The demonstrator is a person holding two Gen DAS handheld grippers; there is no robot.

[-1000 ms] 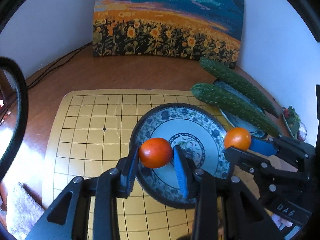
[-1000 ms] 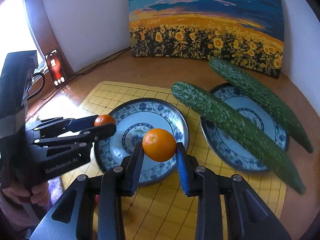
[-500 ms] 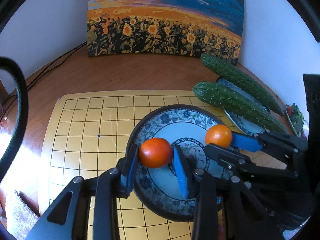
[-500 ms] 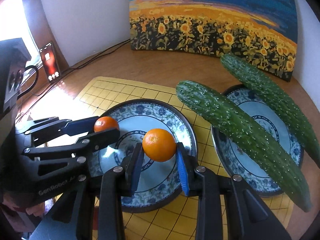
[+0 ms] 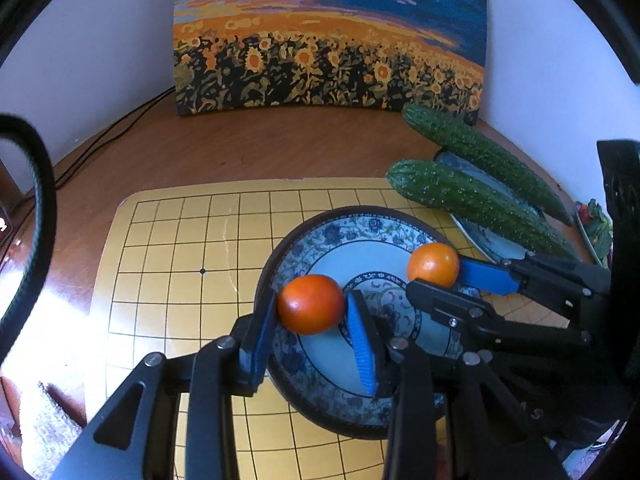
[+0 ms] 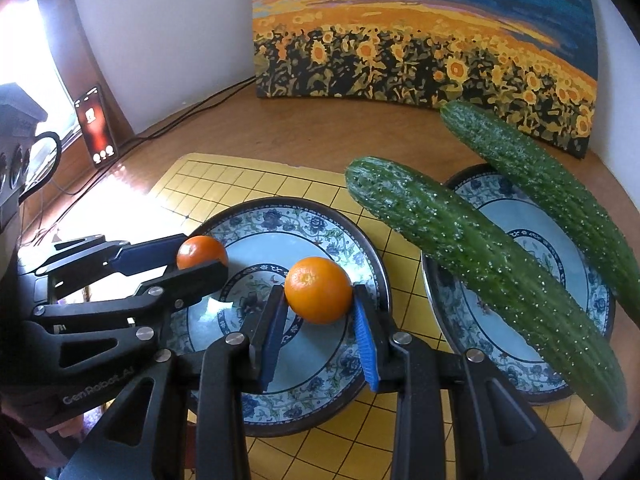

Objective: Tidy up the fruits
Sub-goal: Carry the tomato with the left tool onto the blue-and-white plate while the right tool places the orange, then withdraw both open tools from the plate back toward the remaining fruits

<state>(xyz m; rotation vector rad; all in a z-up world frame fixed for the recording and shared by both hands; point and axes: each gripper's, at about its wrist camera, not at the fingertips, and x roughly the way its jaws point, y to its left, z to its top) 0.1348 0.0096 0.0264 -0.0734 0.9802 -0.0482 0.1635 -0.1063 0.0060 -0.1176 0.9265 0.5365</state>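
Note:
My left gripper [image 5: 310, 310] is shut on a reddish orange [image 5: 310, 309] and holds it over the near left rim of a blue patterned plate [image 5: 348, 226]. My right gripper [image 6: 318, 294] is shut on a lighter orange [image 6: 318, 290] above the same plate [image 6: 280, 216]. The right gripper with its orange [image 5: 433, 264] shows in the left wrist view, over the plate's right side. The left gripper with its orange [image 6: 201, 253] shows in the right wrist view at the plate's left edge. Two cucumbers [image 6: 472, 264] [image 6: 540, 188] lie across a second blue plate [image 6: 592, 320] to the right.
The plates stand on a yellow gridded board [image 5: 172, 248] on a brown wooden table [image 5: 260, 152]. A sunflower painting [image 5: 328, 40] leans on the white wall behind. A phone [image 6: 96, 126] and cables [image 6: 192, 110] are at the far left.
Both grippers have moved forward and closer together over the left plate, each still holding its orange. The right gripper's orange now hangs over the plate's inside.

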